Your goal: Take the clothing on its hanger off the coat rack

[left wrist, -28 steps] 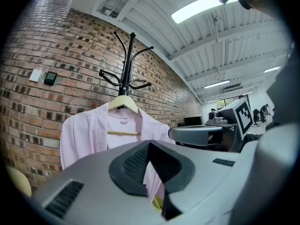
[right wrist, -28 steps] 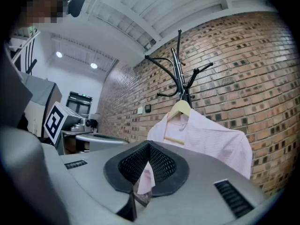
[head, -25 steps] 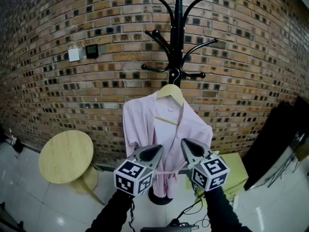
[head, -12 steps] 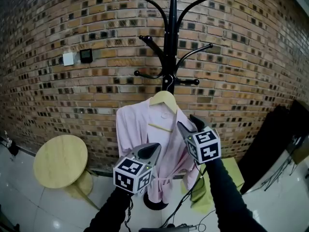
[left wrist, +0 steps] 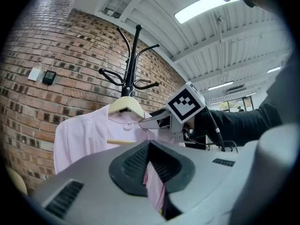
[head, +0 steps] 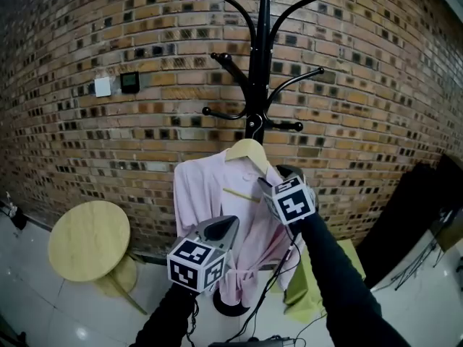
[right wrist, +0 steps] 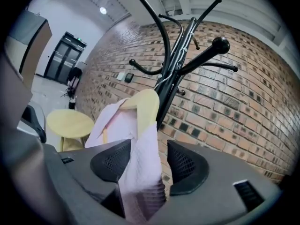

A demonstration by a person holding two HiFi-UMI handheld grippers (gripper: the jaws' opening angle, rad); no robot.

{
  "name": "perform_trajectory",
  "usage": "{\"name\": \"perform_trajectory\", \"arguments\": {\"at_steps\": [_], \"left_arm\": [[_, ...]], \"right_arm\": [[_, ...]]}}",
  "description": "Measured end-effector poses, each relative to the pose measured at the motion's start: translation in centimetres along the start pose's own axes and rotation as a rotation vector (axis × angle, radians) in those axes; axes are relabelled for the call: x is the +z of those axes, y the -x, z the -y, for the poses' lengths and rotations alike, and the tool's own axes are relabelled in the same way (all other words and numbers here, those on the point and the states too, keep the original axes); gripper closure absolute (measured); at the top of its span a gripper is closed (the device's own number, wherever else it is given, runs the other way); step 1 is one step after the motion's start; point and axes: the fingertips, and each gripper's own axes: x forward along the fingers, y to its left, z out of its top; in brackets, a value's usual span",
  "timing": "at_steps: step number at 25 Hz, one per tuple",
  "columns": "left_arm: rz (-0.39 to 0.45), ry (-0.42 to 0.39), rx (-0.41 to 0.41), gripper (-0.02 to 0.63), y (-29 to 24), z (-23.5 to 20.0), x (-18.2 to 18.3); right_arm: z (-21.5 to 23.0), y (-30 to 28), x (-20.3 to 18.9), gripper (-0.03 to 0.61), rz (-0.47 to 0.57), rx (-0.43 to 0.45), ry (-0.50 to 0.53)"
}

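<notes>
A pink robe (head: pixel 210 201) hangs on a pale wooden hanger (head: pixel 249 150) hooked to the black coat rack (head: pixel 262 49) in front of the brick wall. My right gripper (head: pixel 273 179) is raised to the hanger's right shoulder. Its jaws are opening, and the robe's shoulder cloth (right wrist: pixel 140 172) and the hanger's end (right wrist: pixel 145 104) lie between the pads without being pressed. My left gripper (head: pixel 226 225) stays lower, in front of the robe's waist, shut and holding nothing. In the left gripper view the right gripper (left wrist: pixel 145 122) points at the robe's collar.
A round wooden stool (head: pixel 88 236) stands at the left near the wall. A yellow-green box (head: pixel 318 280) sits on the floor right of the rack's base, with cables beside it. Dark equipment (head: pixel 412 215) stands at the far right. A switch (head: pixel 103 87) is on the wall.
My right gripper has risen from waist height up to the hanger's right shoulder, and its jaws have gone from shut to wide apart. The left gripper has barely moved.
</notes>
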Motion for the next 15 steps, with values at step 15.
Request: {"name": "perform_trajectory", "arguments": {"at_steps": [15], "left_arm": [[-0.001,0.020,0.046,0.618,0.8,-1.4,-0.5]], "right_arm": [[-0.1,-0.7,-0.4,0.503,-0.003,-0.021,0.114]]}}
